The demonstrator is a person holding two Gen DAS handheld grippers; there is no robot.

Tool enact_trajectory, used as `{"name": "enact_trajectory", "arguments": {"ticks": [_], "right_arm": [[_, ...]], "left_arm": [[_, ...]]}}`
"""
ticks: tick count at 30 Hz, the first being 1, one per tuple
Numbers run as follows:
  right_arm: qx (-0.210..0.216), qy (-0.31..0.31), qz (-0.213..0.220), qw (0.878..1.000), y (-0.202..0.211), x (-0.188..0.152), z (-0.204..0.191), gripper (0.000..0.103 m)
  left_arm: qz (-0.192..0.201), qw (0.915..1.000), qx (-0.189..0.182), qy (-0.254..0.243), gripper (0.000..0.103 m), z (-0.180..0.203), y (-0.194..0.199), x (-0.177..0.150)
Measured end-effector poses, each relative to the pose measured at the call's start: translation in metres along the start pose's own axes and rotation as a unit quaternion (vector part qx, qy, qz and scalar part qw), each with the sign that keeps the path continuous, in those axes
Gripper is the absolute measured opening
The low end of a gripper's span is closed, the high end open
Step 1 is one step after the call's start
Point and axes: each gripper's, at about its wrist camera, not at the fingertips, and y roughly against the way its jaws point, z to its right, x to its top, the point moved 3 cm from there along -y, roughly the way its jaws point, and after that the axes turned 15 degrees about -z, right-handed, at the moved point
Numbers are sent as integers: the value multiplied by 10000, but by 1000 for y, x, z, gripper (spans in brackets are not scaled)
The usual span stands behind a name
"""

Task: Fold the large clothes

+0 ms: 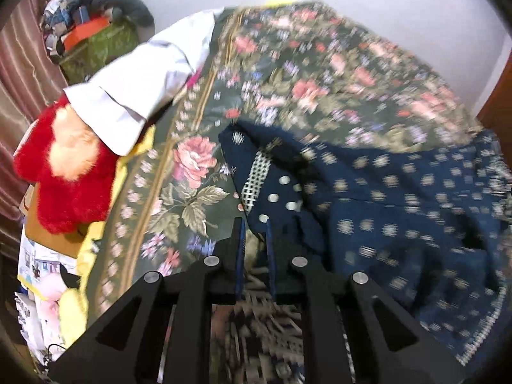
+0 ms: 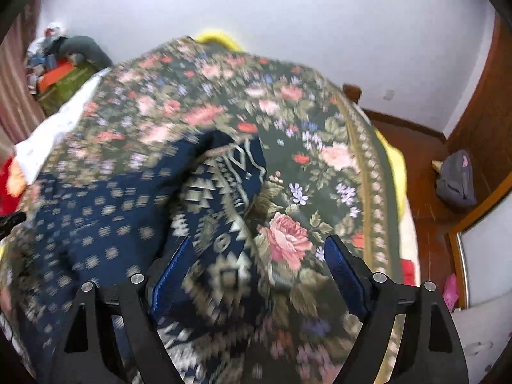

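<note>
A large navy-blue garment with small cream motifs and round silver studs lies rumpled on a floral bedspread. My left gripper is shut on the garment's patterned edge, with cloth bunched between the narrow jaws. In the right wrist view the same garment shows a cream geometric border. My right gripper is open, jaws wide apart, just above that border and the bedspread. Both views are motion-blurred.
A red plush toy and a white cloth lie at the bed's left edge, with a cluttered green box beyond. To the right are a wooden floor, a grey bag and a wooden door.
</note>
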Motion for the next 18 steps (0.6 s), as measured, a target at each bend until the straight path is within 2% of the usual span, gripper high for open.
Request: {"name": "enact_trajectory", "arguments": {"ticks": [4, 9, 13, 17, 18], "right_arm": [[150, 192, 340, 9991, 61, -21, -11, 83], [367, 519, 825, 9946, 133, -56, -33, 83], [535, 824, 1114, 9889, 181, -94, -54, 83], [740, 1018, 1217, 9846, 207, -129, -70, 83], [777, 1053, 1221, 9838, 212, -139, -73, 83]], "left_arm": [[394, 9990, -118, -144, 12, 10, 59, -18], [846, 9956, -180, -355, 33, 24, 124, -45], [1232, 9898, -105, -702, 43, 36, 166, -79], [1392, 9860, -321, -865, 46, 41, 191, -119], [1405, 9855, -336, -892, 51, 42, 195, -129]]}}
